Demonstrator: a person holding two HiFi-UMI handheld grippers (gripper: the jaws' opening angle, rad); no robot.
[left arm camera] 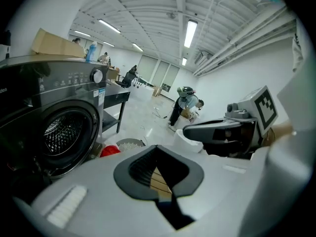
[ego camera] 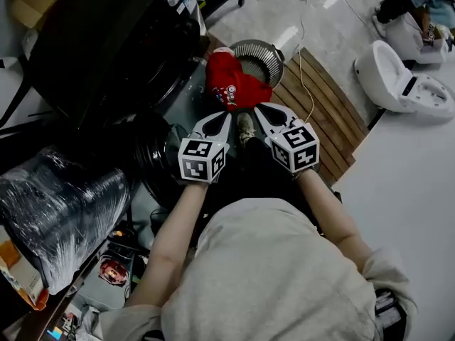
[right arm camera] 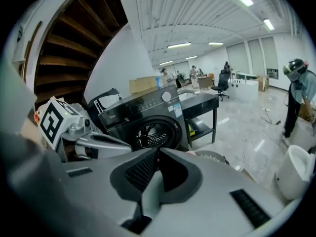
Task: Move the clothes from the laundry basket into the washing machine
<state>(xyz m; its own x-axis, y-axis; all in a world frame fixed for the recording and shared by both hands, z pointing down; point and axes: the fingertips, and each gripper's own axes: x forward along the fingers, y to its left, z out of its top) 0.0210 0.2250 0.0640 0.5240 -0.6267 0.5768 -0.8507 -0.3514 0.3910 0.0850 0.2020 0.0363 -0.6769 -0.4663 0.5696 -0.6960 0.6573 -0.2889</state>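
Observation:
The dark washing machine [ego camera: 106, 41] stands at the upper left, and its drum [left arm camera: 64, 132] shows open in the left gripper view. A round grey laundry basket [ego camera: 257, 57] sits on the floor ahead. A red garment [ego camera: 231, 85] is draped over its near side. My left gripper [ego camera: 227, 116] and right gripper [ego camera: 259, 108] hang side by side just short of the red garment. Both are shut and hold nothing. In the left gripper view the red garment [left arm camera: 109, 151] and basket [left arm camera: 130, 144] lie beyond my shut jaws.
A wooden slatted platform [ego camera: 323, 112] lies to the right of the basket. White moulded units [ego camera: 398, 77] stand beyond it, with a white tabletop [ego camera: 412, 190] at the right. A plastic-wrapped bundle [ego camera: 57, 204] lies at the left. A person [left arm camera: 185, 105] bends over far off.

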